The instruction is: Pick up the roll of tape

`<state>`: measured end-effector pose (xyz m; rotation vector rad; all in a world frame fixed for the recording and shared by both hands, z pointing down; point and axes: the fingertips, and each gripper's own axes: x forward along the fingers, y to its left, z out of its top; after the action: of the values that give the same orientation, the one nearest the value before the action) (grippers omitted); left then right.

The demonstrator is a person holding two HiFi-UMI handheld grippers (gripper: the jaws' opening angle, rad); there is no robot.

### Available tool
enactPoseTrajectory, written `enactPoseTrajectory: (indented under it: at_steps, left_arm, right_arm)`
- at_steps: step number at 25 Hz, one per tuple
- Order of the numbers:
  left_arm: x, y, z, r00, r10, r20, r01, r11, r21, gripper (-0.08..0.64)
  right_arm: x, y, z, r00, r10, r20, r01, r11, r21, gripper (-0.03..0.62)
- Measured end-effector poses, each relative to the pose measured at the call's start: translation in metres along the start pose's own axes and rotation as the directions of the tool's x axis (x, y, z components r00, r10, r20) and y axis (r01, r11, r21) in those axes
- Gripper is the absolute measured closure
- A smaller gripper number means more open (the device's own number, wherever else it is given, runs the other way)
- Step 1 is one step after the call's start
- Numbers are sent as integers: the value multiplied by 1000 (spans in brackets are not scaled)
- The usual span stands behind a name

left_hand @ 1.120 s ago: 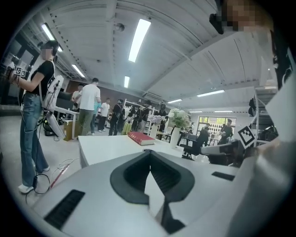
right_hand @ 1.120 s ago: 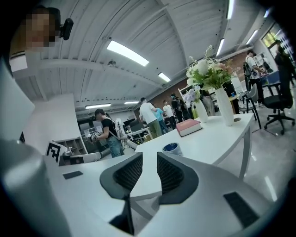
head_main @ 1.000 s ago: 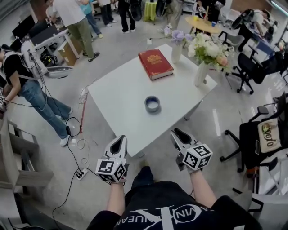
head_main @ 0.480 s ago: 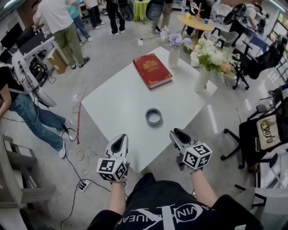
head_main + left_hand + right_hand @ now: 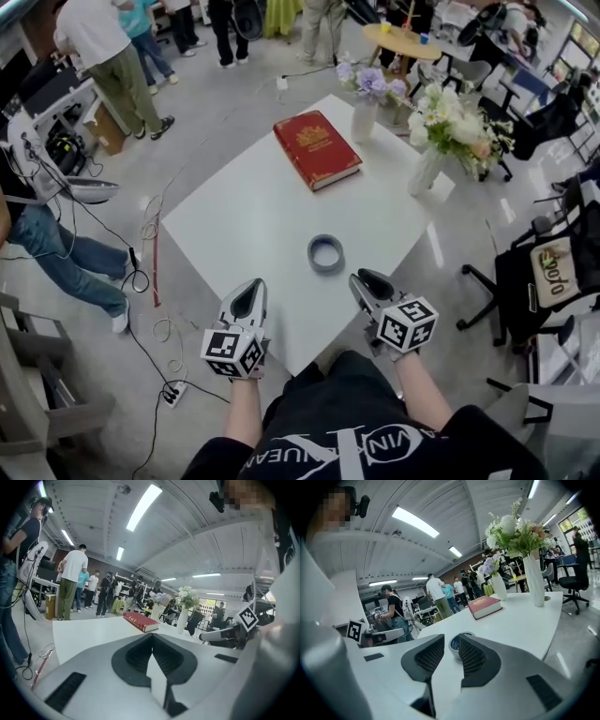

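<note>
The roll of tape (image 5: 325,253), grey-blue, lies flat on the white table (image 5: 234,225) near its front corner. My right gripper (image 5: 364,279) hovers over the table's near edge, a short way to the right of the roll and nearer to me. It is open with nothing between its pads. In the right gripper view the roll of tape (image 5: 454,645) shows through the gap of the right gripper (image 5: 451,638), just beyond the tips. My left gripper (image 5: 248,289) is at the table's front edge, left of the roll. In its own view the left gripper (image 5: 153,634) is shut and empty.
A red book (image 5: 316,148) lies at the table's far side. Two vases of flowers (image 5: 427,169) (image 5: 361,112) stand at the far right corner. Office chairs (image 5: 544,272) are at the right. Several people (image 5: 103,56) and floor cables (image 5: 155,309) are at the left.
The table and the roll have come closer to both grippers. The grippers now reach the table's near edge; their jaws look the same as before.
</note>
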<state>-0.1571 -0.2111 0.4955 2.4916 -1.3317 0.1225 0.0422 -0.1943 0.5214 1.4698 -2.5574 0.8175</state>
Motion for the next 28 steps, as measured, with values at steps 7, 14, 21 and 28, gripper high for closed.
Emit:
enactPoseTrajectory:
  at_steps: [7, 14, 21, 28]
  left_arm:
    - [22, 3, -6, 1000, -3, -18, 3, 1000, -19, 557]
    - [49, 7, 6, 1000, 19, -16, -19, 1000, -22, 557]
    - [75, 0, -6, 998, 13, -55, -15, 999, -40, 557]
    - [90, -9, -24, 994, 4, -107, -9, 999, -50, 557]
  right_arm:
    - [18, -14, 2, 999, 7, -35, -7, 1000, 6, 502]
    - [42, -34, 7, 995, 41, -91, -39, 999, 23, 491]
    - [68, -48, 1, 983, 60, -173, -54, 998, 38, 481]
    - [97, -61, -14, 948, 14, -317, -25, 999, -32, 474]
